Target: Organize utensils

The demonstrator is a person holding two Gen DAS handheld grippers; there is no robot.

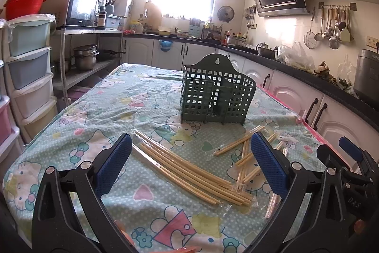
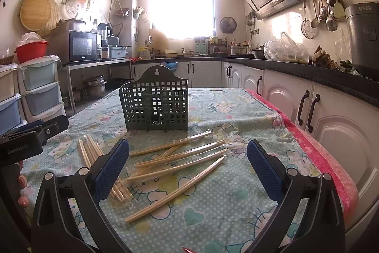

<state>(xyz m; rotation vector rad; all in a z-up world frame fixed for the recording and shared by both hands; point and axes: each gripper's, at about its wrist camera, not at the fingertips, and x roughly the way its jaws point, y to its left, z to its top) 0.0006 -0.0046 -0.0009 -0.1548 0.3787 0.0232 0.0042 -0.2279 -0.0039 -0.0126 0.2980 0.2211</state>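
A green perforated utensil holder (image 1: 216, 96) (image 2: 156, 106) stands upright mid-table. In front of it lie bamboo chopsticks in clear wrappers: a tight bundle (image 1: 189, 172) (image 2: 92, 153) on the left and several loose pairs (image 1: 239, 140) (image 2: 180, 155) fanned out on the right. My left gripper (image 1: 189, 165) hovers open over the bundle, nothing between its blue pads (image 1: 113, 163). My right gripper (image 2: 188, 167) is open above the loose pairs, also holding nothing. Each gripper shows at the edge of the other's view.
The table wears a cartoon-print cloth (image 1: 106, 110) (image 2: 236, 193) with a pink edge (image 2: 331, 165) on the right. White cabinets (image 2: 319, 115) run close along the right; plastic drawers (image 1: 28, 68) stand left. A hand's fingers (image 2: 22, 191) show at the left edge.
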